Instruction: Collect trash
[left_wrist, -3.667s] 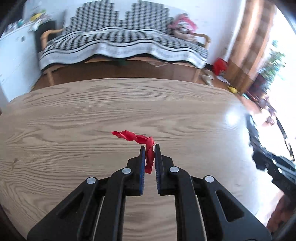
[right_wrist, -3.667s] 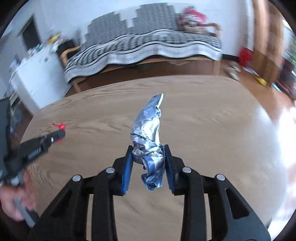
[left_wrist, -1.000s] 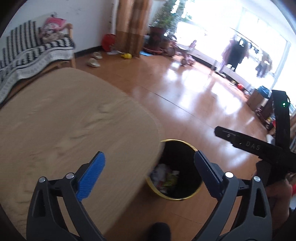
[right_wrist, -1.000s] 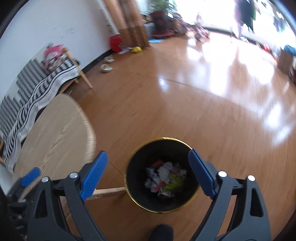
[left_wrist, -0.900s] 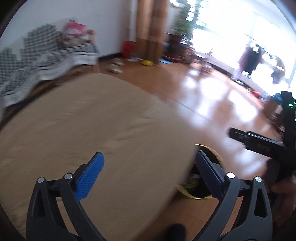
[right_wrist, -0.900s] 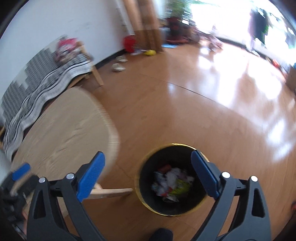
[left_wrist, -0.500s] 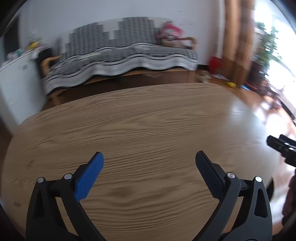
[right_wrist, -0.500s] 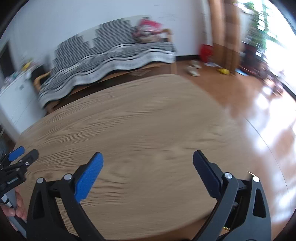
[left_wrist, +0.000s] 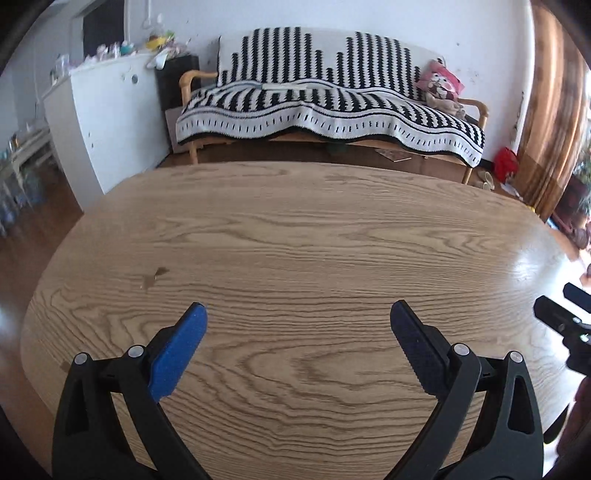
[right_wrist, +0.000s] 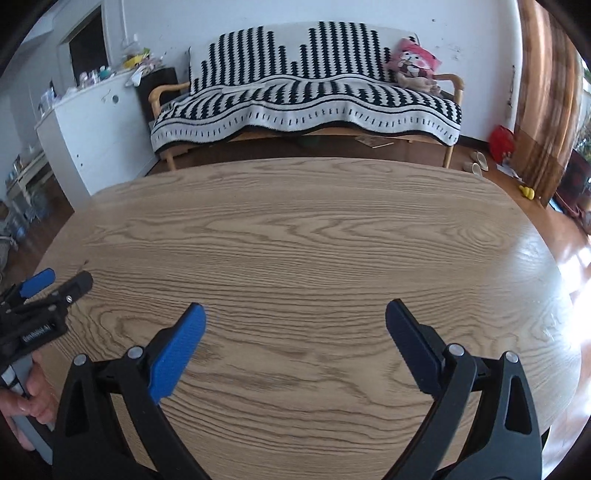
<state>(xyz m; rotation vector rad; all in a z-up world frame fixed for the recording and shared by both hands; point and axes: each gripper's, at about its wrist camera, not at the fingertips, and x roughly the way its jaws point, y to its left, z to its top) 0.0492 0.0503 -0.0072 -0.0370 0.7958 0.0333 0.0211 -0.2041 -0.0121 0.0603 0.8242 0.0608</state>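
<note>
My left gripper is open and empty, held over the oval wooden table. My right gripper is open and empty too, over the same table. No trash shows on the tabletop in either view. The right gripper also shows at the right edge of the left wrist view. The left gripper shows at the left edge of the right wrist view. The trash bin is out of view.
A bench with a black-and-white striped blanket stands beyond the table's far edge, a pink plush toy on it. A white cabinet is at the far left. A brown curtain hangs at the right.
Both grippers held trash over the table, then hung open over the black bin with trash in it. They have since swung back and now face the bare table and the bench.
</note>
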